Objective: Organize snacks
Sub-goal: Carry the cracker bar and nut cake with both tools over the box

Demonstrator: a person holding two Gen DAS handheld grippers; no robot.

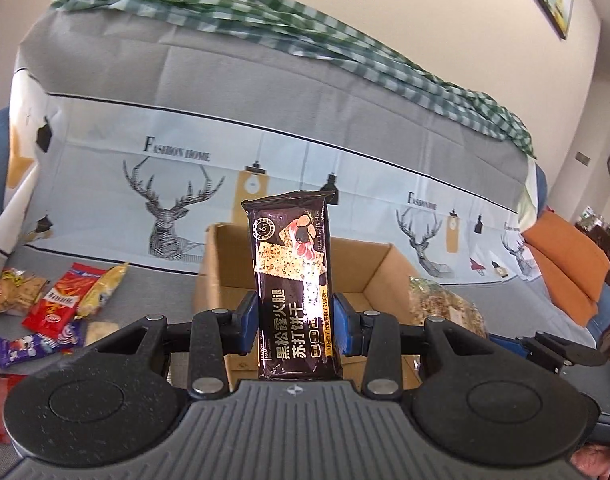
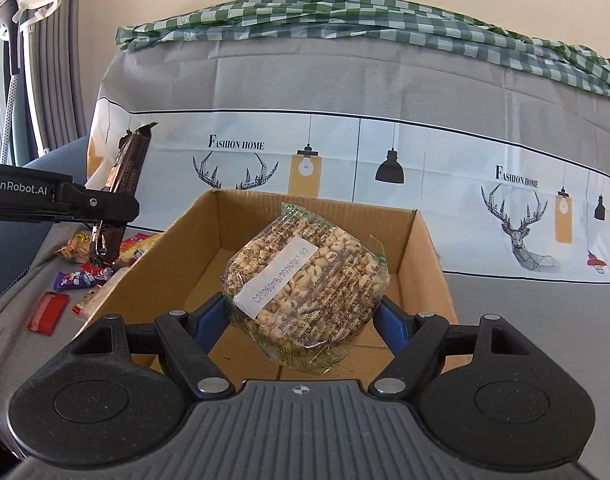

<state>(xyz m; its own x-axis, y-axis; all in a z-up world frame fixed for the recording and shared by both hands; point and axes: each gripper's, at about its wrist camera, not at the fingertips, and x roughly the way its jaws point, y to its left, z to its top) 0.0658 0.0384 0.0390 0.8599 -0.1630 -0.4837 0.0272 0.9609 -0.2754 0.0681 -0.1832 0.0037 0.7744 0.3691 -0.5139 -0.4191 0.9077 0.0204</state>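
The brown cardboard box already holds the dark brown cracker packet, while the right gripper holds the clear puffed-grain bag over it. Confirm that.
Not quite. The left gripper holds the dark brown cracker packet upright, outside the brown cardboard box, per the left wrist view. The rest stands.

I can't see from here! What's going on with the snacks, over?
Left gripper shut on cracker packet. Right gripper shut on puffed-grain cake, above the empty cardboard box. Nothing in the way.

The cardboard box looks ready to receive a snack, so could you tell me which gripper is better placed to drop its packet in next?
Right. The right gripper holds the puffed-grain pack directly over the cardboard box; the left gripper holds its cracker packet beside it.
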